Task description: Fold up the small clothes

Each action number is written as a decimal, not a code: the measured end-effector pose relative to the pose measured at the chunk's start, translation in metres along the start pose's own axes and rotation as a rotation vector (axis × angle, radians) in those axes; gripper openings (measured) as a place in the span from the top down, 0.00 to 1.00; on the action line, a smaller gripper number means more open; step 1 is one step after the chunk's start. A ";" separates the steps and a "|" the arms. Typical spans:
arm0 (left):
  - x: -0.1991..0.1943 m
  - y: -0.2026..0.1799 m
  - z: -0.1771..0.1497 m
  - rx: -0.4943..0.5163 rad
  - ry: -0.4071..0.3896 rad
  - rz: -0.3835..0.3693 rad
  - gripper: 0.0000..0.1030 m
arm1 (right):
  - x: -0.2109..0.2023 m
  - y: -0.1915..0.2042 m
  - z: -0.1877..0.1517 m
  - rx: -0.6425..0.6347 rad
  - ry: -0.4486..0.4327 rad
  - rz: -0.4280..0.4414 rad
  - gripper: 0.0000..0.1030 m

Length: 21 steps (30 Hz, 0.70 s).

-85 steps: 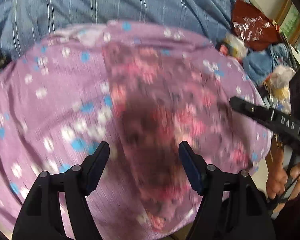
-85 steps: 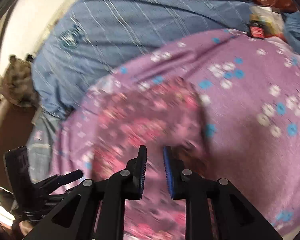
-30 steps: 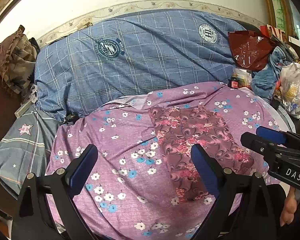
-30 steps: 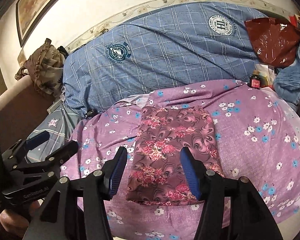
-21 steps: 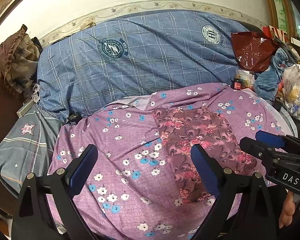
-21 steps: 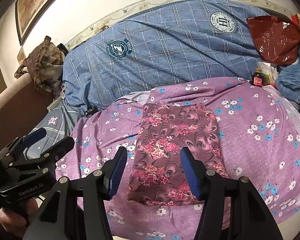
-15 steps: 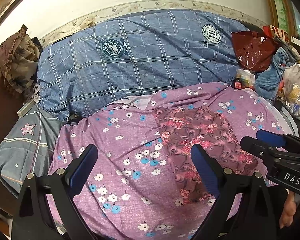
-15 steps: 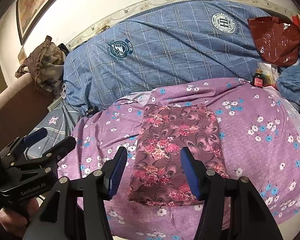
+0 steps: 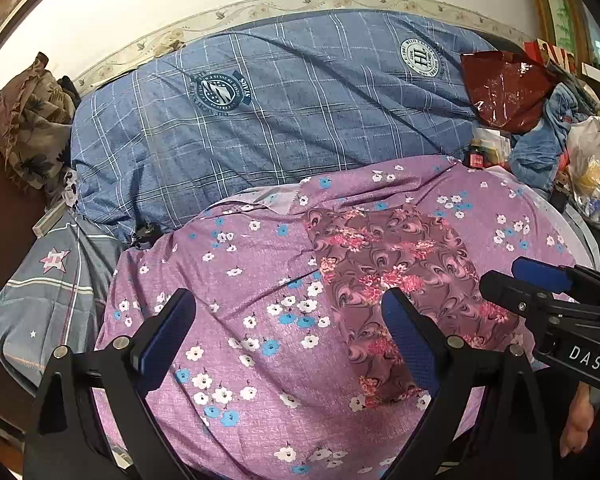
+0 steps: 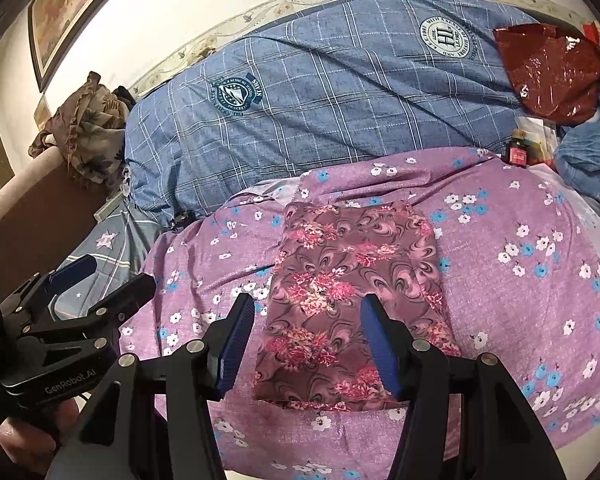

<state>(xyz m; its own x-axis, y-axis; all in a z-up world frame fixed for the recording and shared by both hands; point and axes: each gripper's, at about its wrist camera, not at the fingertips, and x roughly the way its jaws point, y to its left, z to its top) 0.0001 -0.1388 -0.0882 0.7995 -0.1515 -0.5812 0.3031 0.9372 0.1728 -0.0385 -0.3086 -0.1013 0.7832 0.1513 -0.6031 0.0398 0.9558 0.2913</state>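
The folded cloth [image 10: 352, 300] is laid flat on the purple flowered sheet [image 10: 520, 280], just ahead of the right tongs [image 10: 306, 340]. Both the right and the left tongs [image 9: 288, 336] are held parted and empty, the cloth being seen right of the latter.

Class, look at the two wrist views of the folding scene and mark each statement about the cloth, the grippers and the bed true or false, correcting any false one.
1. The maroon floral cloth lies folded in a flat rectangle on the purple flowered sheet. True.
2. The right gripper is clamped on the cloth. False: its jaws stand open above it, with nothing between them.
3. The left gripper is open and holds nothing. True.
4. A blue checked quilt lies behind the purple sheet. True.
5. The dark red plastic bag sits on top of the folded cloth. False: it lies apart, at the far right by the quilt.
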 end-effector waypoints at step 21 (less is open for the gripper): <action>0.014 -0.005 -0.004 0.017 0.035 0.010 0.08 | 0.014 -0.014 -0.008 0.036 0.014 0.002 0.49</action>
<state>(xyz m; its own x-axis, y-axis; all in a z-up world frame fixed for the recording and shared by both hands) 0.0076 -0.1438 -0.1005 0.7839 -0.1307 -0.6070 0.3045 0.9329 0.1924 -0.0326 -0.3182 -0.1197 0.7745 0.1572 -0.6128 0.0608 0.9457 0.3194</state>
